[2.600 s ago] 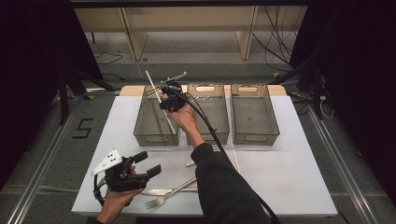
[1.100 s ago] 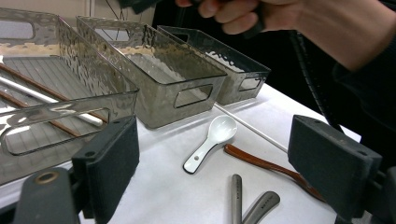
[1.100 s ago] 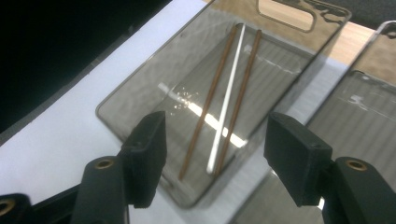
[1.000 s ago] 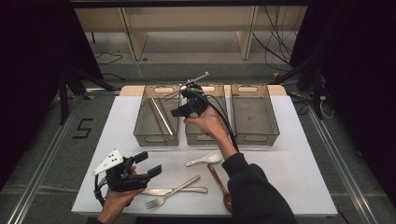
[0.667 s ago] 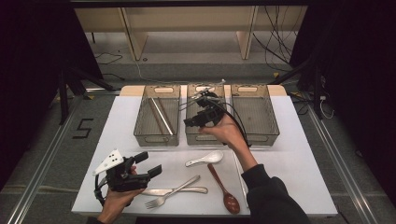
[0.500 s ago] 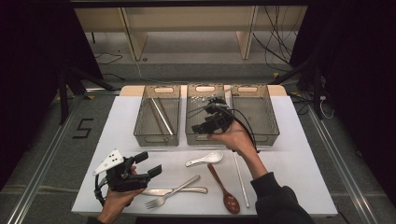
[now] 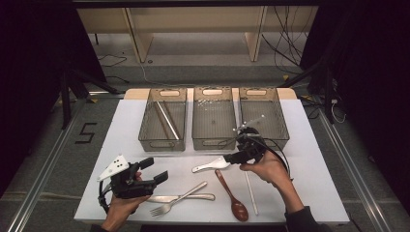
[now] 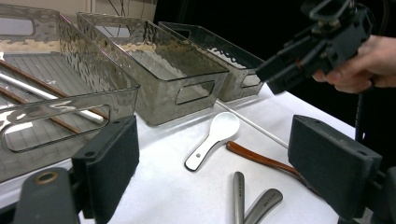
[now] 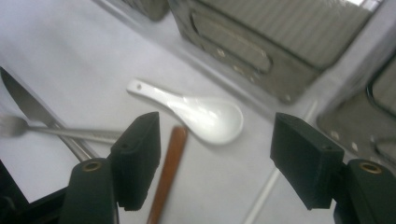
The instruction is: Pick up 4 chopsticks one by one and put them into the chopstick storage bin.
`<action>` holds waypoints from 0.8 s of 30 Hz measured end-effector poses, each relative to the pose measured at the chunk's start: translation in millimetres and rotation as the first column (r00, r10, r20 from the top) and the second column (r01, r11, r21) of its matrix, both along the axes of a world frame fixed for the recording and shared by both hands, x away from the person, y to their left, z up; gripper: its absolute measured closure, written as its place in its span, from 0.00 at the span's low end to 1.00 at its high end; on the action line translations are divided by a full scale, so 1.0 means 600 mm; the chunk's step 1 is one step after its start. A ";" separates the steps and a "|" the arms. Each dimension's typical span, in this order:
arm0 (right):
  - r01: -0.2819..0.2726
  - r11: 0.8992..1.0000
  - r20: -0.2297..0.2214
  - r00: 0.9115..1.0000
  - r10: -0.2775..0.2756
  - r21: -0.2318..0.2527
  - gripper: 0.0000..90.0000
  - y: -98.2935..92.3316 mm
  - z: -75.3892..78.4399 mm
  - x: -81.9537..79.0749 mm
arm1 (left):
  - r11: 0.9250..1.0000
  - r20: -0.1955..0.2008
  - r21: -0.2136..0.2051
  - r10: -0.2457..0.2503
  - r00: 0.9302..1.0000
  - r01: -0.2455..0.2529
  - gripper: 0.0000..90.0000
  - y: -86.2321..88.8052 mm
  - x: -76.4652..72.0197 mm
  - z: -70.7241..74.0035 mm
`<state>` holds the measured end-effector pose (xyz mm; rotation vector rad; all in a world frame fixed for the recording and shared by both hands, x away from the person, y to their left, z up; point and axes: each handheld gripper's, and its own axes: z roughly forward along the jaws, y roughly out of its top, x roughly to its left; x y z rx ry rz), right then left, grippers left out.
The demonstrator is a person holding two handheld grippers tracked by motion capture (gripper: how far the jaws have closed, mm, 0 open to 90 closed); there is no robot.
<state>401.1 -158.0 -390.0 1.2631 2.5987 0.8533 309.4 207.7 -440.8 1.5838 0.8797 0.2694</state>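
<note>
A white ceramic spoon lies on the white table in front of the middle bin. My right gripper hovers just above its bowl end, jaws open and empty; it also appears at the top right of the left gripper view. A brown wooden spoon lies beside the white one. My left gripper is held above the table's front left, open with nothing in it.
Three clear bins stand at the back: left with chopsticks inside, middle, right. A fork, a knife and a white chopstick lie near the front edge.
My right gripper has come from over the left bin, across the middle bin, toward the person and downward, and now hangs above the white spoon. The left gripper has stayed in place.
</note>
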 end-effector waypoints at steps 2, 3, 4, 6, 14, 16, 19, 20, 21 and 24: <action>0.012 1.000 -0.023 1.000 -0.012 -0.007 0.39 -0.010 -0.008 -0.008 | 1.000 -0.001 0.000 0.001 1.000 -0.001 0.18 0.000 0.000 0.000; 0.021 1.000 -0.033 0.999 -0.021 -0.016 0.39 -0.014 -0.013 -0.011 | 1.000 -0.001 0.001 0.000 1.000 0.000 0.18 0.000 0.000 0.000; 0.028 0.999 -0.041 0.999 -0.030 -0.031 0.40 -0.018 -0.017 -0.014 | 1.000 0.000 -0.002 0.000 1.000 0.000 0.18 -0.001 0.000 0.000; 0.035 0.997 -0.062 0.997 -0.039 -0.067 0.40 -0.022 -0.025 -0.018 | 1.000 0.001 -0.001 0.000 1.000 0.000 0.18 -0.002 0.000 0.000; 0.030 0.988 -0.114 0.992 -0.047 -0.150 0.44 -0.028 -0.049 -0.038 | 1.000 0.003 0.000 -0.003 1.000 0.003 0.18 -0.001 -0.001 0.002; 0.026 0.986 -0.127 0.991 -0.048 -0.167 0.47 -0.029 -0.056 -0.042 | 1.000 0.003 0.000 -0.003 1.000 0.003 0.18 -0.001 -0.001 0.002; 0.020 0.980 -0.155 0.987 -0.052 -0.197 0.49 -0.031 -0.067 -0.045 | 1.000 0.004 0.002 -0.003 1.000 0.003 0.18 -0.001 -0.001 0.001; 0.020 0.978 -0.161 0.985 -0.055 -0.208 0.50 -0.031 -0.071 -0.045 | 1.000 0.004 0.003 -0.004 1.000 0.004 0.18 -0.002 -0.001 0.002; 0.020 0.976 -0.168 0.984 -0.057 -0.215 0.51 -0.031 -0.074 -0.045 | 1.000 0.004 0.003 -0.004 1.000 0.004 0.18 -0.002 -0.001 0.002; 0.018 0.974 -0.187 0.980 -0.062 -0.228 0.52 -0.034 -0.082 -0.045 | 1.000 0.004 0.003 -0.004 1.000 0.004 0.18 -0.001 -0.001 0.002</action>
